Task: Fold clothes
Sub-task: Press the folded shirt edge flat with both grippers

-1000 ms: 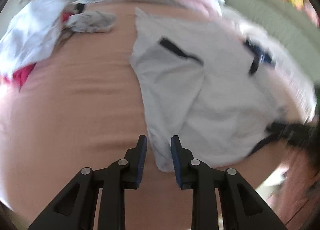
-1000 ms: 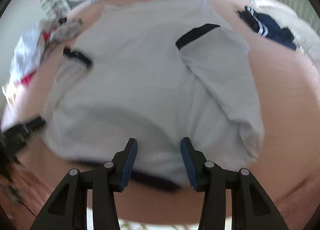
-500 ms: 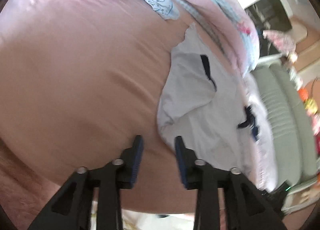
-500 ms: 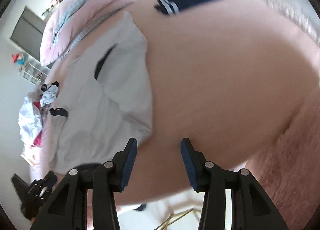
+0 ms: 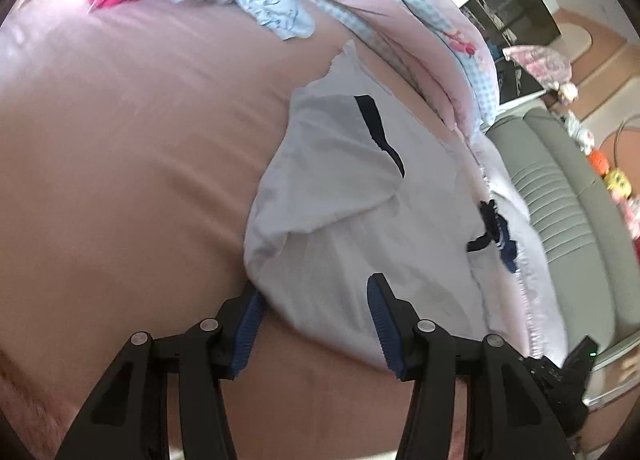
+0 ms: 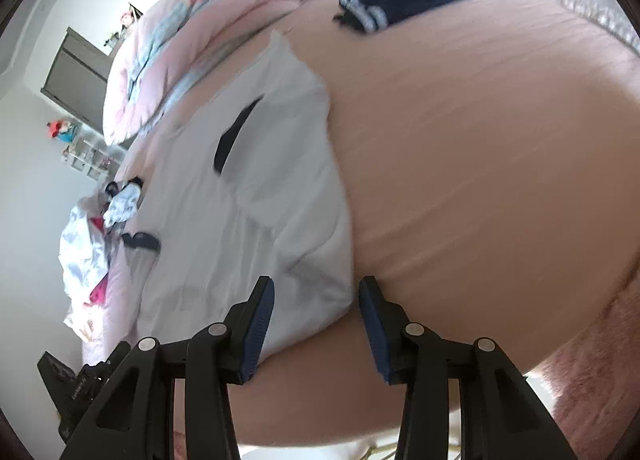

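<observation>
We've got the left gripper [image 5: 316, 324] just opened and the right gripper [image 6: 316, 324] unclenched, straddling the white T-shirt's [image 5: 360, 220] near-edge hem corners; pinching bedsheet [image 5: 120, 180] too would drag it.

Your left gripper [image 5: 316, 324] and right gripper [image 6: 316, 324] look identical: matte black plastic linkage arms, shiny silver pivot screws [image 5: 209, 325], and ribbed blue pads [image 6: 259, 330] lining each finger's inner face.

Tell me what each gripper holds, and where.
Nothing is held. The left gripper and right gripper stand open over the white shirt's near corners.
</observation>
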`<state>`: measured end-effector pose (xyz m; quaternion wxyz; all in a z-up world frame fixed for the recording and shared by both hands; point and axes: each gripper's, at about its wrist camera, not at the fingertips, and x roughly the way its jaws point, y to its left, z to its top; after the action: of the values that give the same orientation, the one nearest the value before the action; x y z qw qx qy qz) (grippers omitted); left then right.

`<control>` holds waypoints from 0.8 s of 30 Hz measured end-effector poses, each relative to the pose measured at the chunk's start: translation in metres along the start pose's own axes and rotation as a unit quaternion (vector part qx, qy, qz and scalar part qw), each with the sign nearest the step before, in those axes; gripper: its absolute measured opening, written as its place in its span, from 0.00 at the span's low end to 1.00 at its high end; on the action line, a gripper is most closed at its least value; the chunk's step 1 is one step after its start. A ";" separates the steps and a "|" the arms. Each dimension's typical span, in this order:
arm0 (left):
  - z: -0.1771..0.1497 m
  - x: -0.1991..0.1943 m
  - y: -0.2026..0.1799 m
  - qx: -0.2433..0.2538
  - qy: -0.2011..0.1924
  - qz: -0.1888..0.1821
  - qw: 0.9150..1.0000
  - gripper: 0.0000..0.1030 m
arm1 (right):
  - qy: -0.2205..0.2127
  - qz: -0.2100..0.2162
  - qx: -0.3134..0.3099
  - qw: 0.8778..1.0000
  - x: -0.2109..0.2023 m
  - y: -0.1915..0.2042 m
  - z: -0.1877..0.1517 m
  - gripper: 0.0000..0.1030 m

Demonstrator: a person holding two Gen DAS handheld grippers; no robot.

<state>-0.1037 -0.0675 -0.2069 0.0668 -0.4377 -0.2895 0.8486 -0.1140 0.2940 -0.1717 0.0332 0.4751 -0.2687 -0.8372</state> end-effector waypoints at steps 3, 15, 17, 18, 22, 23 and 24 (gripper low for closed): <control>-0.001 0.004 -0.007 0.027 -0.005 0.021 0.999 0.47 | 0.016 -0.038 -0.050 0.998 0.009 0.005 0.005 0.35; -0.003 0.007 -0.009 0.054 -0.004 0.033 0.998 0.47 | -0.008 -0.076 -0.149 0.986 -0.019 0.031 -0.002 0.31; -0.004 0.008 -0.012 0.064 -0.004 0.038 0.997 0.48 | -0.010 -0.097 -0.181 0.979 -0.006 0.045 0.000 0.40; -0.005 0.008 -0.014 0.071 -0.005 0.041 0.997 0.49 | -0.007 -0.118 -0.182 0.976 0.001 0.043 0.002 0.40; -0.005 0.008 -0.014 0.073 -0.006 0.037 0.997 0.49 | 0.010 -0.139 -0.126 0.982 0.008 0.016 0.010 0.35; -0.004 0.007 -0.012 0.070 -0.005 0.034 0.997 0.49 | 0.007 -0.144 -0.127 0.981 0.002 0.012 0.008 0.33; -0.004 0.007 -0.011 0.066 -0.006 0.032 0.997 0.49 | 0.007 -0.153 -0.136 0.979 -0.001 0.009 0.004 0.33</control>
<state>-0.1069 -0.0542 -0.2075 0.0669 -0.4364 -0.2190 0.8701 -0.1189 0.2883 -0.1649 -0.0288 0.5073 -0.0762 -0.8579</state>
